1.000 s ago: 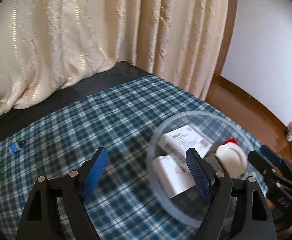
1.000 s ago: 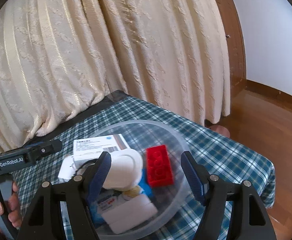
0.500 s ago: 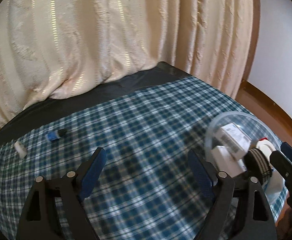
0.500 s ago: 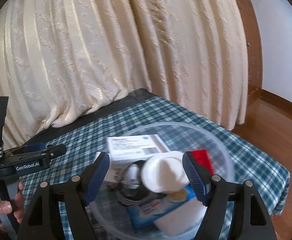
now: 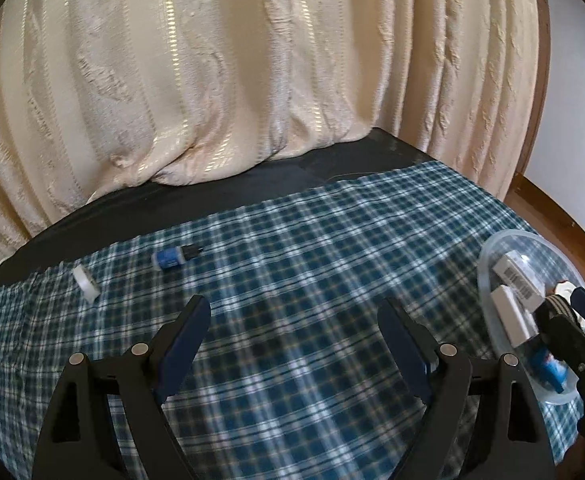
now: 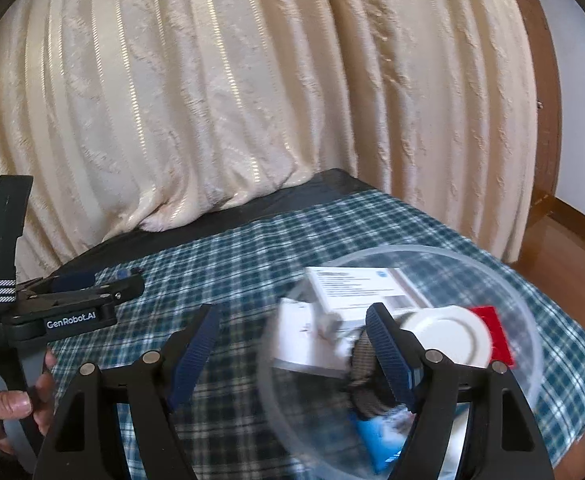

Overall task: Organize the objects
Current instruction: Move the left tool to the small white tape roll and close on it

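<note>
A clear plastic bowl (image 6: 412,249) stands on the checked cloth near the table's right end. It holds a white box (image 6: 356,286), a white round lid (image 6: 448,334), a red brick (image 6: 492,320) and a blue packet (image 6: 380,436). My right gripper (image 6: 292,320) is open, its right finger in front of the bowl and its left finger in front of the cloth. In the left wrist view the bowl (image 5: 508,234) sits at the right edge. My left gripper (image 5: 292,312) is open over bare cloth. Beyond it lie a small blue bottle (image 5: 172,258) and a small white piece (image 5: 86,280).
Cream curtains (image 5: 252,80) hang close behind the table and rest on its dark back edge (image 5: 212,200). A wooden floor (image 6: 572,248) shows past the right end. A hand (image 6: 0,404) grips the left gripper's handle at the left of the right wrist view.
Both views have swung left, so the bowl has slid rightward in each. The blue bottle and white piece now sit nearer the left gripper. Nothing was gripped.
</note>
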Action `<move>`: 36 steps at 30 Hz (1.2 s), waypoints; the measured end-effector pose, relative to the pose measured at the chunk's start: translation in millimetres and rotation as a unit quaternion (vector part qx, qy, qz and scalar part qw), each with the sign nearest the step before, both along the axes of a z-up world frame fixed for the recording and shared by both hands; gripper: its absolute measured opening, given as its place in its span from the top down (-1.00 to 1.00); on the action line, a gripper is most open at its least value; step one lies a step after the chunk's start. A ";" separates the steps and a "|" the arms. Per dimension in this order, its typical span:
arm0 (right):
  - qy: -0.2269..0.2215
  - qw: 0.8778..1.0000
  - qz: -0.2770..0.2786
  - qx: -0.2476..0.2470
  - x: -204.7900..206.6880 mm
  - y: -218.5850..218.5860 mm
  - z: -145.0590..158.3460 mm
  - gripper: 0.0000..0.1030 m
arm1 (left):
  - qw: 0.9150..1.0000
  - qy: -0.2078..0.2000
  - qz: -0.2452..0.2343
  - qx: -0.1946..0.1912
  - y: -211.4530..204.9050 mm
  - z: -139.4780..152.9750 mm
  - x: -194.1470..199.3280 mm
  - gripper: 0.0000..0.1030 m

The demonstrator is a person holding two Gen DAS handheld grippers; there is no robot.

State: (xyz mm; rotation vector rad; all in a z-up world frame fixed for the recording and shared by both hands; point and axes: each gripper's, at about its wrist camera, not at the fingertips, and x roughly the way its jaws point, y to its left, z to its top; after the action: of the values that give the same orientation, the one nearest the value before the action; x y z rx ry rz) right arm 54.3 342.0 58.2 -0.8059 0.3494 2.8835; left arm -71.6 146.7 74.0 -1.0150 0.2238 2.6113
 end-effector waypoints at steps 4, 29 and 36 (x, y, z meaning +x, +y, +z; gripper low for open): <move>-0.005 1.000 0.017 0.007 -7.6 -15.4 0.6 -0.55 | 1.000 -0.006 0.015 0.003 -17.4 -3.1 -8.0 -0.68; -0.046 0.992 0.115 0.022 -58.6 -95.9 -12.4 -0.64 | 0.982 -0.051 0.181 0.028 -175.3 -43.4 -98.5 -0.68; -0.055 0.991 0.123 0.027 -67.5 -102.3 -17.0 -0.63 | 0.980 -0.056 0.187 0.037 -185.3 -50.1 -122.1 -0.57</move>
State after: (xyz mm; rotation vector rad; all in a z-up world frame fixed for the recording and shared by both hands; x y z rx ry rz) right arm -13.1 239.7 41.1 -1.0632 0.1706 3.0384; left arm -193.6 -38.5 23.9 -1.2801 -0.1034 2.8506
